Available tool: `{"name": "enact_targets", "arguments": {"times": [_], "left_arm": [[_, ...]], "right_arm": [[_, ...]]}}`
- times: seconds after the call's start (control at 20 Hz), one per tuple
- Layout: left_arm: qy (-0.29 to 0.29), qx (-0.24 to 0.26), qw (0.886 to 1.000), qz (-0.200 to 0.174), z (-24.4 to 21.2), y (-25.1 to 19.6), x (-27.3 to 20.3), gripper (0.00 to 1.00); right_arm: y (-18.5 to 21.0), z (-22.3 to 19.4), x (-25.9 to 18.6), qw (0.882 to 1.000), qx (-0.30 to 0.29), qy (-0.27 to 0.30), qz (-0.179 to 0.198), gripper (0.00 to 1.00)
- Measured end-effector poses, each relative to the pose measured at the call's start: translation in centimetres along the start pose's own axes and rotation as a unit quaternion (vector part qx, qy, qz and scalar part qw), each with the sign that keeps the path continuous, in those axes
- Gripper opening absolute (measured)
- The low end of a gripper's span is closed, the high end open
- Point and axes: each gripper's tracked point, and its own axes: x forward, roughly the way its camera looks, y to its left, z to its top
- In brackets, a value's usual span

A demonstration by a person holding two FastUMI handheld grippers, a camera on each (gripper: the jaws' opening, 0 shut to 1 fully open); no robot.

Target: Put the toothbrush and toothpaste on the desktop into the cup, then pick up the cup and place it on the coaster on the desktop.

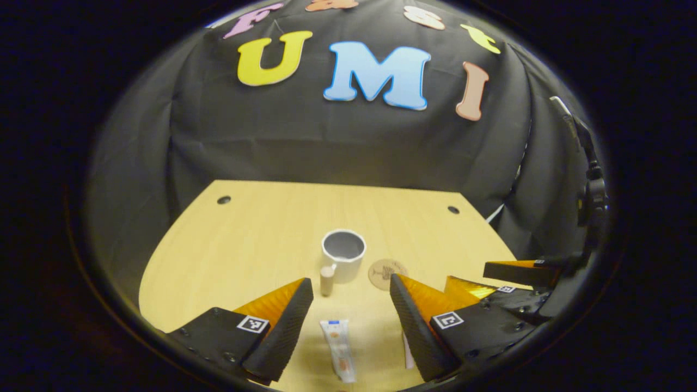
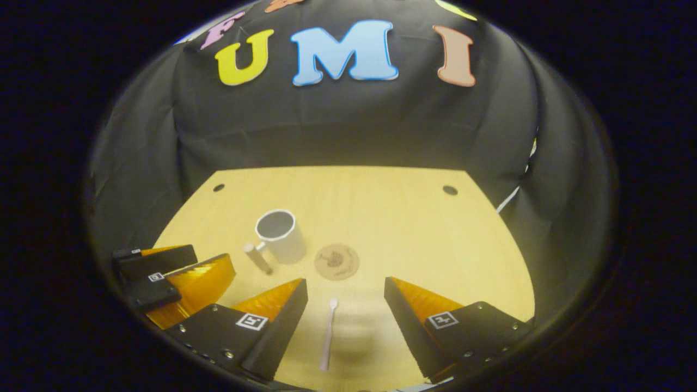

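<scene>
Light wooden desktop (image 2: 392,218) with a rounded near edge, two small dark holes (image 2: 450,190) close to its far corners, left and right, black cloth wall (image 2: 348,125) hanging in folds behind it

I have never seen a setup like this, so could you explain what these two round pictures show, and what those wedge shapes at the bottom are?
Each picture comes from a camera riding on a hand-held gripper that a person carries. The wedges are its two fingers. The left hand-held gripper is open above a toothpaste tube; the right hand-held gripper is open above a toothbrush. Neither holds anything. On the wooden desktop stand a white cup with a handle and, beside it, a round coaster.
</scene>
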Motion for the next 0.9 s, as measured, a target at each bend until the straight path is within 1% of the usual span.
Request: {"name": "enact_targets", "arguments": {"times": [0.05, 0.1, 0.15, 0.25, 0.45, 0.5, 0.6, 0.65, 0.85, 0.9], "left_arm": [[0.028, -0.003, 1.000, -0.001, -1.7, 0.1, 0.4, 0.93], [0.054, -0.007, 0.999, -0.002, -3.1, 0.1, 0.7, 0.96], [0.081, -0.009, 0.997, -0.003, -4.5, 0.1, 0.9, 0.96], [0.130, -0.009, 0.991, -0.003, -6.9, 0.3, 0.7, 0.96], [0.205, -0.012, 0.979, 0.005, -11.5, 1.5, 2.0, 0.95], [0.219, -0.015, 0.976, 0.007, -11.9, 1.5, 2.0, 0.96], [0.246, -0.015, 0.969, 0.012, -12.2, 1.4, 1.7, 0.94], [0.258, -0.013, 0.966, 0.016, -12.3, 1.5, 1.5, 0.94], [0.308, -0.019, 0.951, 0.030, -13.4, 1.6, 0.7, 0.95], [0.317, -0.020, 0.947, 0.041, -13.6, 1.8, 0.5, 0.96]], "right_arm": [[0.2, -1.1, 0.5, 1.000, 0.001, 0.025, 0.002, 0.91], [0.4, -2.8, 1.1, 0.999, 0.002, 0.049, 0.007, 0.91], [0.5, -4.2, 1.8, 0.997, 0.005, 0.072, 0.011, 0.91], [0.9, -6.3, 2.9, 0.994, 0.009, 0.111, 0.017, 0.91], [1.0, -10.9, 5.2, 0.986, -0.001, 0.169, 0.015, 0.93], [1.0, -11.6, 5.5, 0.983, 0.001, 0.183, 0.015, 0.93], [0.8, -13.5, 5.0, 0.974, -0.002, 0.227, 0.010, 0.93], [0.8, -14.1, 5.4, 0.971, -0.005, 0.239, 0.008, 0.94], [0.5, -16.3, 5.4, 0.960, -0.020, 0.278, 0.002, 0.94], [0.6, -16.1, 5.7, 0.961, -0.019, 0.274, 0.001, 0.94]]}}
